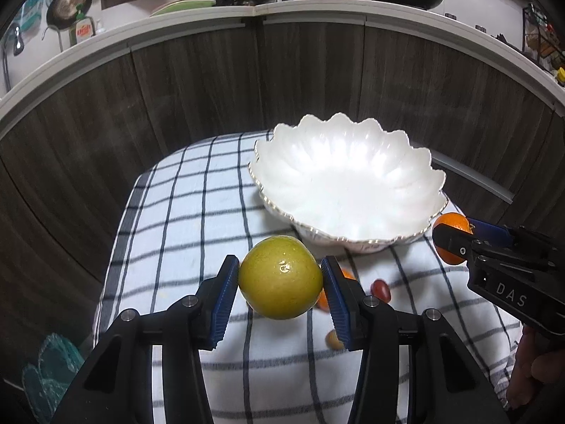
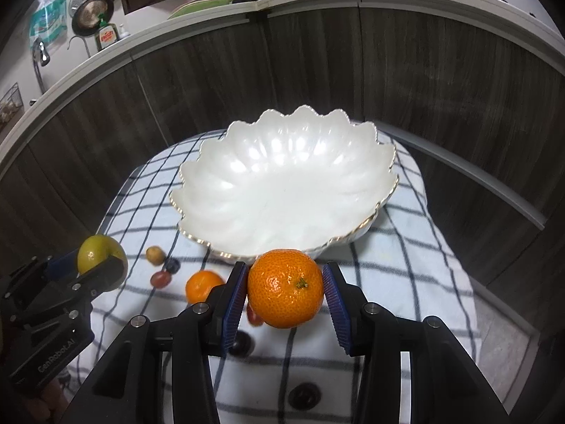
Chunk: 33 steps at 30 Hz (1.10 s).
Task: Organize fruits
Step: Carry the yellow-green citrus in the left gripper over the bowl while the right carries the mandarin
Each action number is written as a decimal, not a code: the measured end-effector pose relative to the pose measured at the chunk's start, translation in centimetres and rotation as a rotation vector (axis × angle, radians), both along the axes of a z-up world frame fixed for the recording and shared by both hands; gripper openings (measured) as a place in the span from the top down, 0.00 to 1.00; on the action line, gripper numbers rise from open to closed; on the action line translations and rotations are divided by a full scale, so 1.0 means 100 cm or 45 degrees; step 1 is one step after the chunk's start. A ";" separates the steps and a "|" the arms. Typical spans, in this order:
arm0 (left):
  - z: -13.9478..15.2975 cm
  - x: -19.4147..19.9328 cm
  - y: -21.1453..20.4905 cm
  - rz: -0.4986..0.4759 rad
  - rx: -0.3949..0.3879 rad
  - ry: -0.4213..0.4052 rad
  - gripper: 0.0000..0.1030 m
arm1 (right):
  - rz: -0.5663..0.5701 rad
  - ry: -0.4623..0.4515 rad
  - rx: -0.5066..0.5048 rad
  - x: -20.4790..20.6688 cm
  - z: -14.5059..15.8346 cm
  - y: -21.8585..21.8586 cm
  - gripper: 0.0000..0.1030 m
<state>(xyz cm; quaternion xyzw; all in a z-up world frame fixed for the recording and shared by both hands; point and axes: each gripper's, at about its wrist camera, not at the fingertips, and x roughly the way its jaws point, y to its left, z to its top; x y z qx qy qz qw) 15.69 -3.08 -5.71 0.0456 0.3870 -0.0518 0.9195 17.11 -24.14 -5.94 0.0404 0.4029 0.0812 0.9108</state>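
We find both claws loaded and raised above the checked cloth (image 2: 406, 247) that covers the counter. The left claw (image 1: 280, 288) is clamped on a green citrus fruit (image 1: 280, 277), its blue pads (image 1: 226, 296) pressing the fruit's two flanks. The right claw (image 2: 284, 291) is clamped on a mandarin (image 2: 285, 288) in the same manner.

The relation that governs the coming move is the bearing of the white scalloped bowl (image 2: 197, 176) from each claw. From the right claw, the bowl lies straight ahead and slightly below, its near rim just beyond the mandarin. From the left claw, the bowl lies ahead and to the right, so that claw needs a sideways shift as well as a forward one. We judge the right hand the nearer to a drop point.

Both held fruits are near-round and offer no meaningful long axis. The mandarin's stem end faces back towards the right wrist camera. The green fruit shows a small mark on its near face; we cannot tell whether this is a stem scar.

The bowl holds nothing that we can see. A second mandarin (image 2: 203, 286) and several small fruits (image 2: 160, 279) rest on the cloth, between the two claws and short of the bowl.
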 end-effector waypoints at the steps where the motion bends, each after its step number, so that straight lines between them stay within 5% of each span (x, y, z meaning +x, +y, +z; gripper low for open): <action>1: 0.001 0.002 -0.001 -0.005 0.002 -0.004 0.54 | -0.003 -0.005 -0.004 0.002 0.001 -0.001 0.56; 33: 0.020 0.086 -0.035 -0.131 0.020 -0.084 0.54 | -0.094 -0.110 -0.109 0.076 0.019 -0.035 0.56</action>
